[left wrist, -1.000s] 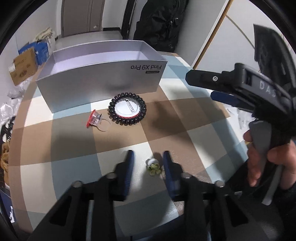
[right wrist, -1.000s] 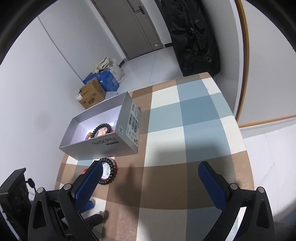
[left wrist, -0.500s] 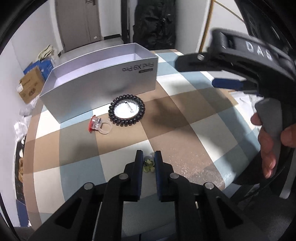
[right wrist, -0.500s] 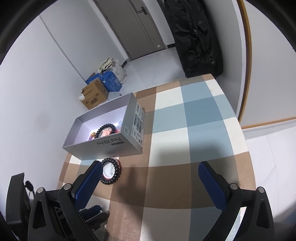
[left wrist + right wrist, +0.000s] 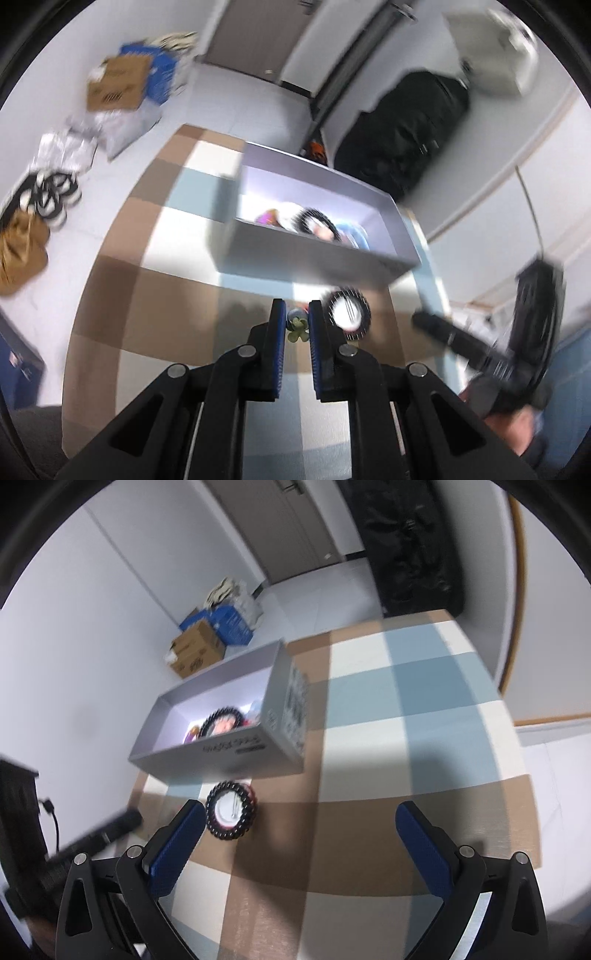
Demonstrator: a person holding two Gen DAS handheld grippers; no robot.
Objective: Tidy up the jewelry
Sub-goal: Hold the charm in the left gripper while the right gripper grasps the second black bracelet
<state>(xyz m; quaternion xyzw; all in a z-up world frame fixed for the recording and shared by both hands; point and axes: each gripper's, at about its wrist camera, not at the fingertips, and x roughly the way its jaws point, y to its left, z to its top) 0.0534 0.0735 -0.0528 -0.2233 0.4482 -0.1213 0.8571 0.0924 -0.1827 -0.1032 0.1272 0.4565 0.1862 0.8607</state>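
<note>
Green flower ring [image 5: 297,326]: pinched between the pads of the left gripper [image 5: 296,325], off the checked tablecloth [image 5: 424,716], short of the grey box [image 5: 221,755]. Box already holds several pieces. Black beaded bracelet [image 5: 231,814] remains outside. Right gripper [image 5: 299,825]: fingers spread wide, empty.

Left claw [image 5: 296,323] gripping a green ring [image 5: 297,328]
It is hanging above the checked worktop [image 5: 147,295], near the grey box [image 5: 317,254].
</note>
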